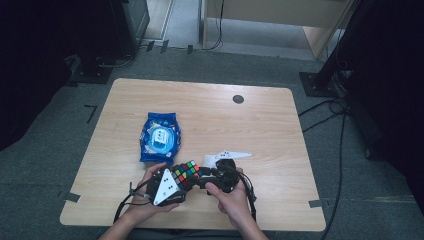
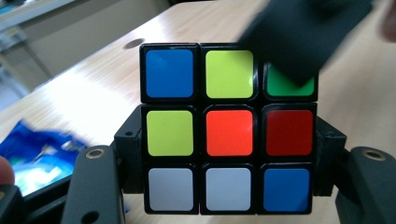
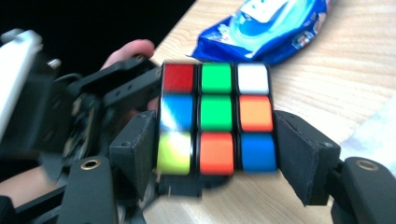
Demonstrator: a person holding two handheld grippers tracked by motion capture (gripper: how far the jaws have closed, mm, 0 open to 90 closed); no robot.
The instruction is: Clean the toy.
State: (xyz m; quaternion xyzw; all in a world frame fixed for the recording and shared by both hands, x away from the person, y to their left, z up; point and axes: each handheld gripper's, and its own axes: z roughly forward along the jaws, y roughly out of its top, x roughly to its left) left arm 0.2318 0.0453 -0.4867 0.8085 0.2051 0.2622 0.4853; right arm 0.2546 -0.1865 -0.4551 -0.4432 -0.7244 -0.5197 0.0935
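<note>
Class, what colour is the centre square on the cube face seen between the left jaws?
Orange-red, clearest in the left gripper view: puzzle cube.

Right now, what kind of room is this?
Probably a lab or workshop set up for recording. A bare wooden table stands on grey carpet, with black stands and loose cables around it, and tape marks on the floor.

A lab or recording room is showing here.
A lone wooden table [image 1: 200, 100] is standing on grey carpet [image 1: 65, 125], black stand bases [image 1: 320, 82] are flanking it, cables [image 1: 330, 112] are trailing across the floor, and tape marks [image 1: 91, 111] are sitting beside it.
</note>
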